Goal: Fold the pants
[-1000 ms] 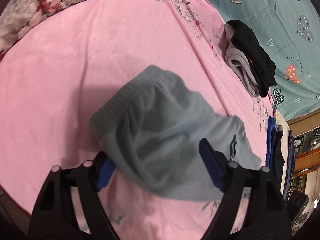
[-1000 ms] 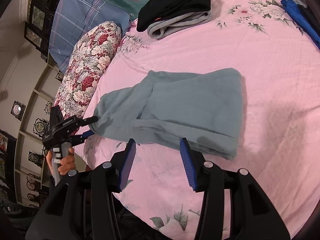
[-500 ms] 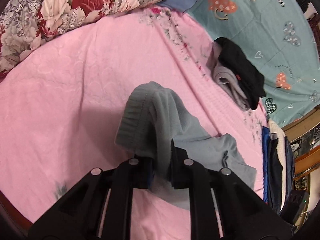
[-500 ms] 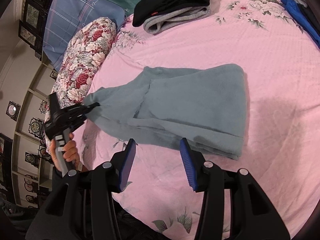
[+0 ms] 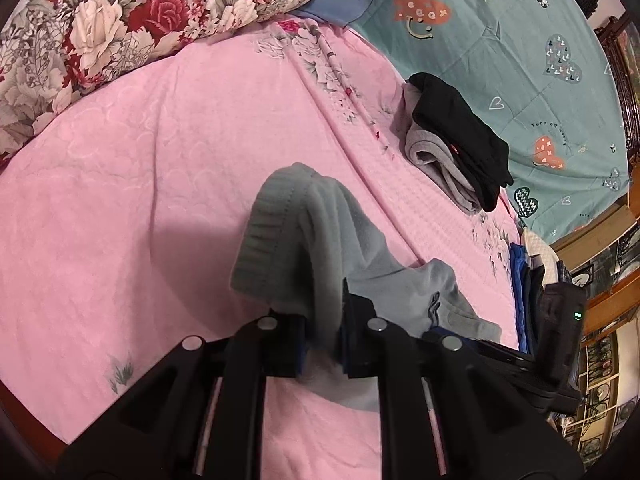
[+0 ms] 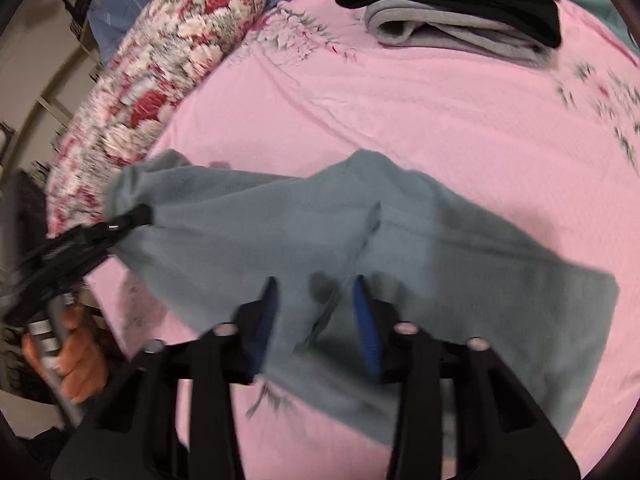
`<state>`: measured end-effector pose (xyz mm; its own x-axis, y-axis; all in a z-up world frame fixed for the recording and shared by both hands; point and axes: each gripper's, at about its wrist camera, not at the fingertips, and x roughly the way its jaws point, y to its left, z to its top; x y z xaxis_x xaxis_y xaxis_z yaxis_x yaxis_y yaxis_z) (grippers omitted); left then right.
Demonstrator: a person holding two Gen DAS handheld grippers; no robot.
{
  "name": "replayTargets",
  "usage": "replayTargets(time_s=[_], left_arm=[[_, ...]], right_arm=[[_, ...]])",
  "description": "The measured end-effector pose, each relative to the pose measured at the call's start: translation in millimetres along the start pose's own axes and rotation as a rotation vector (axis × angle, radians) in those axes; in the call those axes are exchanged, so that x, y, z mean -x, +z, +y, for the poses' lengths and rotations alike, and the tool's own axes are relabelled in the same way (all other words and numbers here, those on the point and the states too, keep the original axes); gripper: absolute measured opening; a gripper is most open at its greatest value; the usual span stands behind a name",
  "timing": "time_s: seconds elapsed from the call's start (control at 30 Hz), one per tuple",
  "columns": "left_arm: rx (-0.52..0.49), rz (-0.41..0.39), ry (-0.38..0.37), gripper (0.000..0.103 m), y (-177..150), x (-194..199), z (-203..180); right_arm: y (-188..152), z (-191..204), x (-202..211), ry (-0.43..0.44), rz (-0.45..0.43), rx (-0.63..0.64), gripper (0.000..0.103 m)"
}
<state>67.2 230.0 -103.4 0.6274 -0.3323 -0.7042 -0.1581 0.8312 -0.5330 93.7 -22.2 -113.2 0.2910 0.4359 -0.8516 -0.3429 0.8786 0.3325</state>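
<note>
Grey-blue fleece pants lie folded on the pink bedspread. My left gripper is shut on the pants near their ribbed waistband and lifts that end off the bed. It also shows in the right wrist view, at the pants' left corner. My right gripper is open, its blue pads low over the pants' near edge, one on each side of a fold line. The right wrist view is motion-blurred.
A folded black and grey clothing stack lies further back on the bed. A floral bolster pillow lies along the left. A teal quilt lies beyond. Dark folded clothes sit at the right edge.
My left gripper closed on the waistband end and lifted it, pulling the pants leftward. My right gripper moved forward and down, now over the pants' near edge.
</note>
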Motion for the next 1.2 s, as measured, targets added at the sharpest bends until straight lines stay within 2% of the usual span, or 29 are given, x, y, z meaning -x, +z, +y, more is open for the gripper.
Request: replayTargets(time_s=[0.1, 0.2, 0.27, 0.3, 0.47, 0.6, 0.73, 0.83, 0.9, 0.93, 0.97, 1.0, 1.03, 1.1, 1.17, 1.2], left_arm=[[-0.02, -0.002, -0.001, 0.012, 0, 0, -6], [-0.044, -0.008, -0.002, 0.012, 2, 3, -18], [-0.07, -0.017, -0.003, 0.012, 2, 8, -28], [-0.087, -0.021, -0.004, 0.012, 1, 11, -35], [-0.208, 0.001, -0.048, 0.012, -10, 12, -90], [-0.361, 0.064, -0.092, 0.012, -37, -6, -156], [-0.506, 0.128, -0.093, 0.012, -70, -41, -224], [-0.591, 0.178, -0.062, 0.012, -97, -70, -260], [-0.618, 0.253, -0.023, 0.014, -113, -97, -272], [-0.62, 0.303, -0.007, 0.018, -120, -111, -273], [-0.62, 0.344, -0.002, 0.03, -125, -124, -273], [-0.607, 0.383, -0.025, 0.05, -130, -133, -272], [-0.594, 0.414, -0.061, 0.059, -133, -137, -272], [-0.596, 0.415, -0.108, 0.075, -136, -128, -276], [-0.611, 0.406, -0.217, 0.085, -134, -104, -280], [-0.611, 0.387, -0.271, 0.086, -130, -88, -280]], right_arm=[[3, 2, -24, -0.012, 0.057, -0.003, 0.028], [3, 4, -26, -0.023, 0.052, 0.012, 0.028], [4, -4, -13, 0.041, 0.052, -0.033, 0.028], [5, -11, -1, 0.068, 0.026, -0.059, 0.028], [-2, -56, 68, 0.057, -0.129, -0.163, 0.028], [-30, -94, 114, 0.056, -0.221, -0.246, 0.028], [-66, -127, 143, 0.053, -0.285, -0.336, 0.028], [-97, -154, 159, 0.046, -0.312, -0.399, 0.028], [-116, -170, 167, 0.044, -0.326, -0.438, 0.028], [-123, -176, 170, 0.044, -0.332, -0.454, 0.028], [-132, -183, 173, 0.045, -0.338, -0.472, 0.028], [-138, -189, 175, 0.048, -0.341, -0.488, 0.028], [-144, -194, 175, 0.05, -0.343, -0.499, 0.028], [-152, -202, 173, 0.058, -0.34, -0.517, 0.028], [-155, -208, 169, 0.068, -0.33, -0.529, 0.028], [-156, -211, 168, 0.072, -0.325, -0.531, 0.028]])
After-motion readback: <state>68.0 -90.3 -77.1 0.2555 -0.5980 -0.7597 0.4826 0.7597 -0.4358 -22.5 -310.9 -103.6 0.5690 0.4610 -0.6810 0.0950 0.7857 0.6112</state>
